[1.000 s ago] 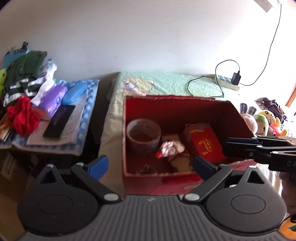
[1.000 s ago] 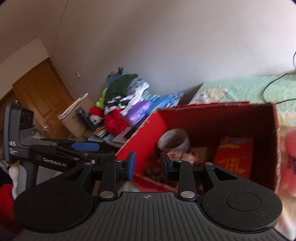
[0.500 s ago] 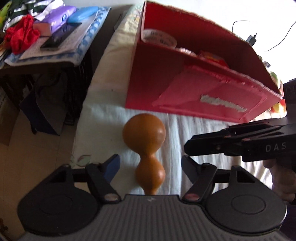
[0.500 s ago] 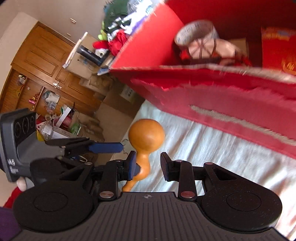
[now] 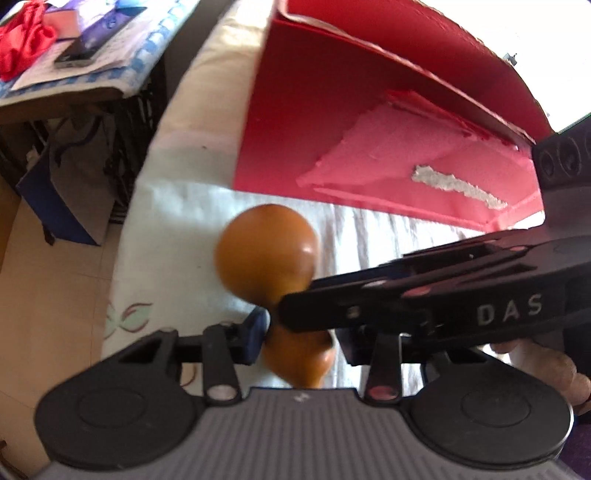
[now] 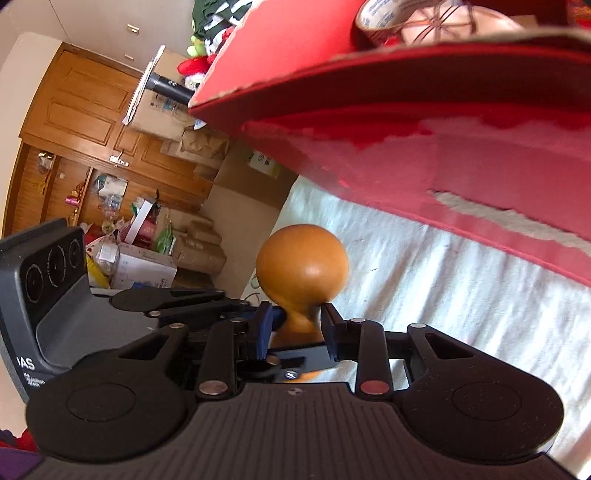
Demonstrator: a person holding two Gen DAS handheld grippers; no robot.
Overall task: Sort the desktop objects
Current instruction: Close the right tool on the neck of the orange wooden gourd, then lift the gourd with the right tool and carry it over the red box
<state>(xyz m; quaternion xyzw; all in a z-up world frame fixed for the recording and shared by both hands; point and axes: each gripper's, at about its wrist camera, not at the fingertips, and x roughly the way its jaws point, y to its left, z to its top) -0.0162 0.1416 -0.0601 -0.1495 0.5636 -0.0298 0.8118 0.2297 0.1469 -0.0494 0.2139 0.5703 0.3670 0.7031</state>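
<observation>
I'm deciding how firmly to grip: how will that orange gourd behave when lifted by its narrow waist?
The gourd looks hard and glossy, so probably stiff but slippery. Its round bulbs suggest it would roll on the white cloth if released. With both grippers' jaws around the waist, the big bulb may tilt it.

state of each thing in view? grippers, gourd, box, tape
left gripper: closed around the gourd's small bulb
right gripper: closed around the gourd's neck
gourd: lying on the white cloth, gripped
red box: open-topped, front torn
tape roll: inside the box
</observation>
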